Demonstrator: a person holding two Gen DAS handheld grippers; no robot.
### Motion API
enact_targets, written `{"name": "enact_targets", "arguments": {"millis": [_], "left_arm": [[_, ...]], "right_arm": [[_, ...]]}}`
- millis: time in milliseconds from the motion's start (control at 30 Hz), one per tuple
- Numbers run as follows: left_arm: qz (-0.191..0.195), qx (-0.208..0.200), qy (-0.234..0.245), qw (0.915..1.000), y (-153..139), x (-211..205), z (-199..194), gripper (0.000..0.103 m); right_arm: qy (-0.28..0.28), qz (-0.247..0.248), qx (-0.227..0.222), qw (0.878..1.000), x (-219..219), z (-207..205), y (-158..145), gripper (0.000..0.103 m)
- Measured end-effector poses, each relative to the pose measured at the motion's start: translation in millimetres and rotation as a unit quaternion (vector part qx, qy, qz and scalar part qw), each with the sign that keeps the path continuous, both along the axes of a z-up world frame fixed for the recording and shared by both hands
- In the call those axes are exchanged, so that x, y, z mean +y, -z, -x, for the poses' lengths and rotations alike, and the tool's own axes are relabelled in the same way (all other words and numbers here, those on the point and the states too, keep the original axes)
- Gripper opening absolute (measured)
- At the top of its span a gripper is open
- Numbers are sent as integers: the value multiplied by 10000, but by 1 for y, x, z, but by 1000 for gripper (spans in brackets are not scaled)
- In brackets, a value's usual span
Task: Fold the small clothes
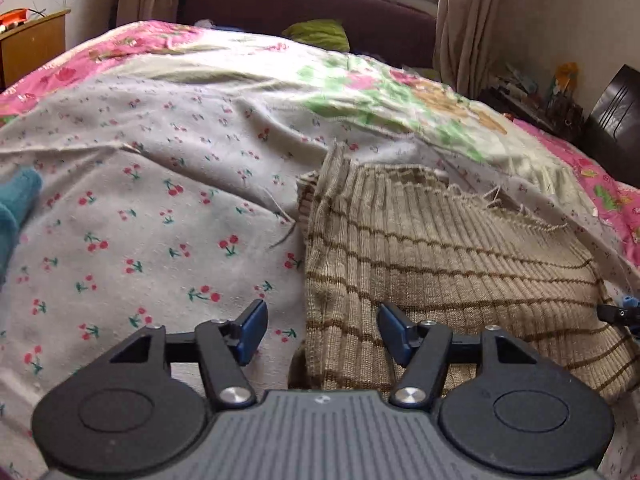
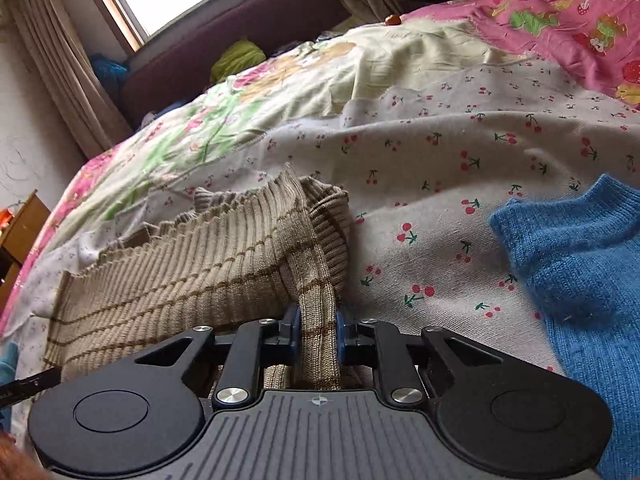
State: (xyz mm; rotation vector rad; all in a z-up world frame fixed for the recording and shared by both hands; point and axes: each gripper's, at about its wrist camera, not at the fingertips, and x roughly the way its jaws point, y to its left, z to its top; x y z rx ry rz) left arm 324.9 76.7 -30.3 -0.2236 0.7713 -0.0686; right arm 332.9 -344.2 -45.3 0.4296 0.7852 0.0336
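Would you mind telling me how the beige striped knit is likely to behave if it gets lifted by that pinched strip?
The knit would probably sag and drape, since it already bunches in soft folds. Its ribbing looks stretchy, so the strip in the right gripper may lengthen first. The textured rib likely resists slipping from the pads.

Your left gripper and right gripper look alike: black linkage arms with silver screws, round black discs either side, a ribbed grey centre plate (small crosshair mark on it), and blue pads lining the jaws.
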Motion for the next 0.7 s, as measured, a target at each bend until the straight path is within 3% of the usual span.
{"name": "enact_targets", "arguments": {"millis": [67, 167, 267, 367, 467, 700], "left_arm": [[178, -31, -122, 9998, 0, 5, 6, 71], [451, -44, -281, 9986, 1, 13, 13, 70], [645, -276, -229, 9973, -8, 11, 21, 69], [137, -405, -82, 9991, -12, -6, 22, 69], [-451, -165, -39, 9988, 0, -16, 16, 70], [-900, -58, -75, 9959, 18, -17, 22, 73]], "right_arm": [[79, -33, -59, 9999, -2, 2, -3, 23], [85, -34, -133, 9999, 0, 2, -10, 24], [43, 129, -121, 9998, 8, -5, -11, 33], [116, 113, 152, 9998, 11, -12, 3, 33], [154, 254, 135, 9995, 12, -10, 11, 27], [79, 573, 118, 9983, 8, -4, 20, 25]]}}
